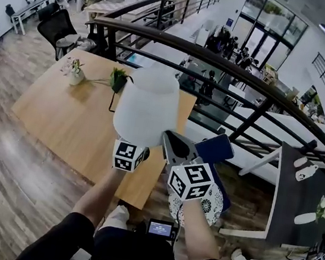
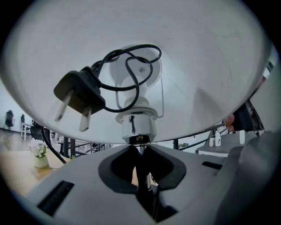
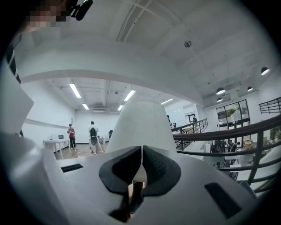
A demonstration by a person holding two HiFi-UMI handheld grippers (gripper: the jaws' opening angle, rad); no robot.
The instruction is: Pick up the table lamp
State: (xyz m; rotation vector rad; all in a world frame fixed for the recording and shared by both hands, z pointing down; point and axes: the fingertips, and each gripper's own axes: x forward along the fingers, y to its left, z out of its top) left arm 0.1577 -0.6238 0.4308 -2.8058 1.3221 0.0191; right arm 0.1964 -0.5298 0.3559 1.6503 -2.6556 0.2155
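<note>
The table lamp hangs lifted above the wooden table (image 1: 62,118); its white shade (image 1: 148,106) fills the middle of the head view. My left gripper (image 1: 136,145) reaches under the shade from below. In the left gripper view this gripper (image 2: 140,147) is shut on the lamp's thin chrome stem (image 2: 139,127), and the black plug (image 2: 79,94) and coiled cord (image 2: 127,74) sit tucked inside the shade. My right gripper (image 1: 170,138) is beside the shade's lower right rim. Seen from the right gripper view, its pads (image 3: 141,149) meet, with the shade (image 3: 142,127) just beyond them.
A small vase of flowers (image 1: 74,72) and a green plant (image 1: 118,79) stand at the table's far side. A dark curved railing (image 1: 248,72) runs behind the table. A dark table (image 1: 297,199) with white bottles is at the right. People stand far off.
</note>
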